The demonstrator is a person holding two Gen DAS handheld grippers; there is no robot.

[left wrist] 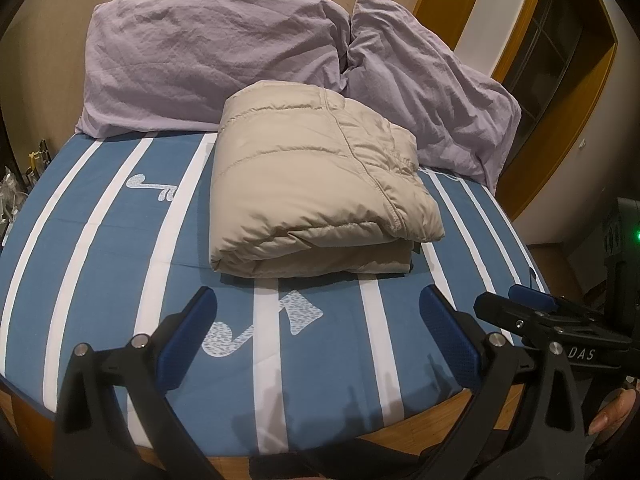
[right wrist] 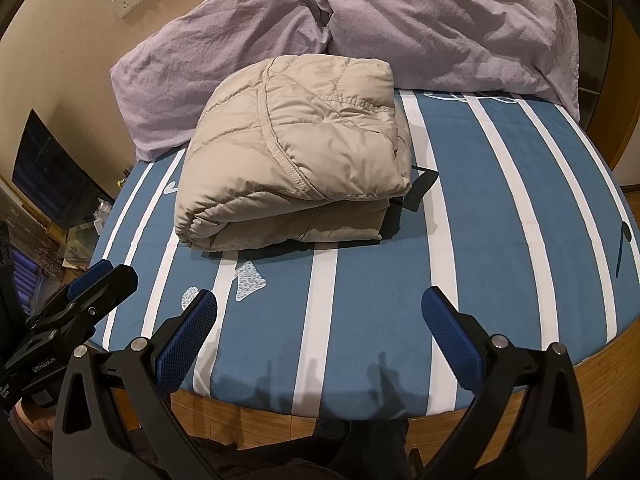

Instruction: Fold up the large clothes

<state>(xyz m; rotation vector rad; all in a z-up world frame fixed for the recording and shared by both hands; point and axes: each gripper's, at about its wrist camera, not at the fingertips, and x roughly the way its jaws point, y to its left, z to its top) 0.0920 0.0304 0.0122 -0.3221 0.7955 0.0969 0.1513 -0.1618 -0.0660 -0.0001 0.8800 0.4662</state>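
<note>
- Beige quilted jacket (left wrist: 316, 176) sits folded in a compact bundle on the bed (left wrist: 100, 248), centre of the left wrist frame, upper centre-left of the right wrist frame (right wrist: 292, 168).
- Its far edge lies near or against the two lilac pillows (left wrist: 208, 52) along the top of both frames; contact can't be confirmed.
- Left gripper (left wrist: 318, 316) at bottom of its frame, fingers (left wrist: 200, 312) spread wide, holding nothing, hovering above the striped sheet short of the bundle.
- Right gripper (right wrist: 319, 312) same: fingers (right wrist: 440, 312) wide apart, empty, above the near edge of the bed.
- Each gripper also shows in the other's view: right one at lower right of the left frame (left wrist: 532, 300), left one at lower left of the right frame (right wrist: 100, 276).
- Judgement: the fold looks essentially done; both grippers are clear of the garment.
- Handling guess: puffy padded fill, so light for its bulk, soft, and springy; layers may puff open if released loosely.
- Shell looks smooth and slightly shiny, probably slippery, so a thin pinch could slide off.
- Best hold, if any more is needed: the stitched seam edge (right wrist: 288, 160) or the thick folded near edge (left wrist: 304, 264), taking several layers at once.
- Dark strap or tag (right wrist: 416, 188) pokes out at the right of the bundle; what it is can't be told.
</note>
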